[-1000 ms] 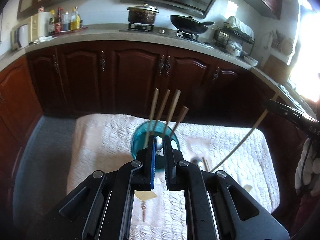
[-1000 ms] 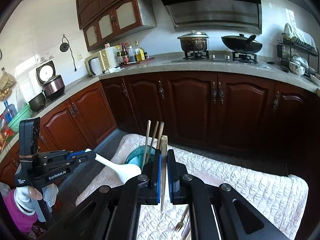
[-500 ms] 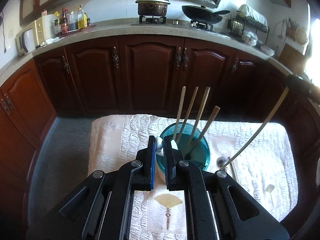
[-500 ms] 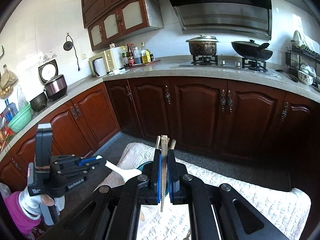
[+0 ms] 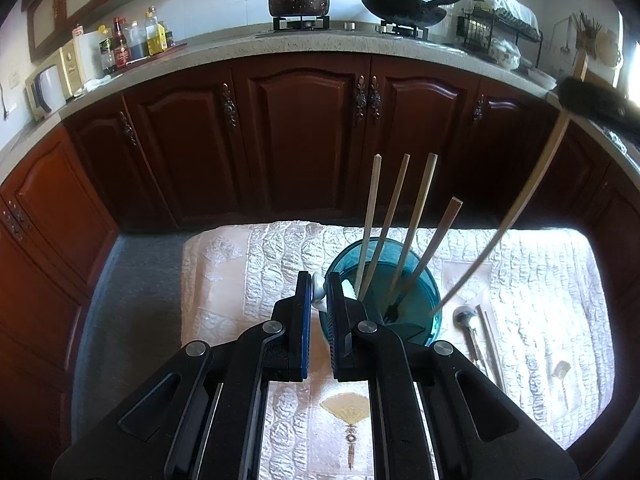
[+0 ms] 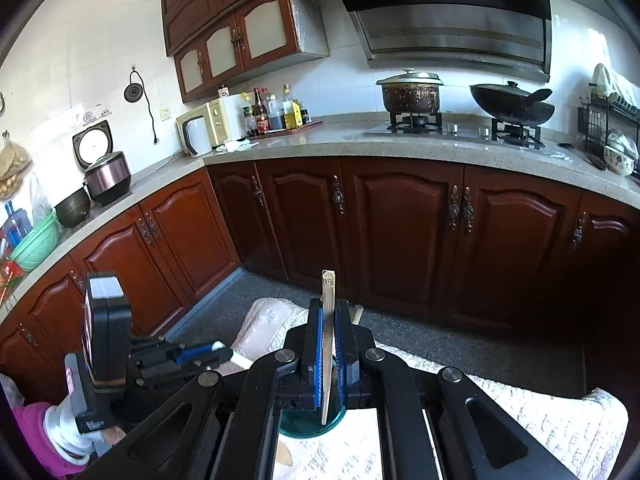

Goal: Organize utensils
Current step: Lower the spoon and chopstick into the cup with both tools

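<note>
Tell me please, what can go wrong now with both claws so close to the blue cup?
1. The right claw grips its long chopstick only near one end, so it could swing and miss the teal cup.
2. Four chopsticks already lean inside; the newcomer may strike them.
3. The left claw, holding a white spoon at the rim, might tip the cup.

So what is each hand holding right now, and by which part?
Right tongs: a chopstick, clamped near its top end. Left tongs: a white spoon, by its handle.
</note>
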A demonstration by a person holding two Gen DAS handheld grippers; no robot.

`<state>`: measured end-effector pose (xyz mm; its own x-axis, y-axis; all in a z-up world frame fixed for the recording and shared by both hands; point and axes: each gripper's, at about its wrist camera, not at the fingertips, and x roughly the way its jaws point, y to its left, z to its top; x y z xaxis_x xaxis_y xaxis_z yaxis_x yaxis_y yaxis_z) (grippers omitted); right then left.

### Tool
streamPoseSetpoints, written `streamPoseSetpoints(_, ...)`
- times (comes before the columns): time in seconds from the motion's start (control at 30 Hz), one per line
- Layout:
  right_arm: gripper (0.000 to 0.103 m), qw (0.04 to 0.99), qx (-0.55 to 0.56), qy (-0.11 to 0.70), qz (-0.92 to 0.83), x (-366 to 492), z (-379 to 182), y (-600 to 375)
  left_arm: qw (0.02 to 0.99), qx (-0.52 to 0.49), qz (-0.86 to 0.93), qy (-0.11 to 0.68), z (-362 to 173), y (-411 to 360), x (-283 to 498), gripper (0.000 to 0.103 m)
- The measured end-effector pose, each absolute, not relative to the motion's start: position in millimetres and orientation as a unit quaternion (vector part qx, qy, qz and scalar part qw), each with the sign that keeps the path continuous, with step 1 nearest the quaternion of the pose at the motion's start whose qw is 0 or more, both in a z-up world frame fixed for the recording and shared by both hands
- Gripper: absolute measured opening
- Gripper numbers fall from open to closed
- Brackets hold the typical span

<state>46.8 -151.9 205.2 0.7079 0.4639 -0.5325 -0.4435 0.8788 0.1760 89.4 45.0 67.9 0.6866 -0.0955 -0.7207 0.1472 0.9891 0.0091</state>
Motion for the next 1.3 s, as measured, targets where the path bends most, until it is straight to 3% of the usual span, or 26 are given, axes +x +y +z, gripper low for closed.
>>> streamPoseSetpoints(1.3, 0.005, 0.888, 0.037, 0.393, 0.236, 107.8, 106.3, -129.9, 0.897, 0.065, -0.056, 0.434, 20.7, 21.7, 125.5, 0.006)
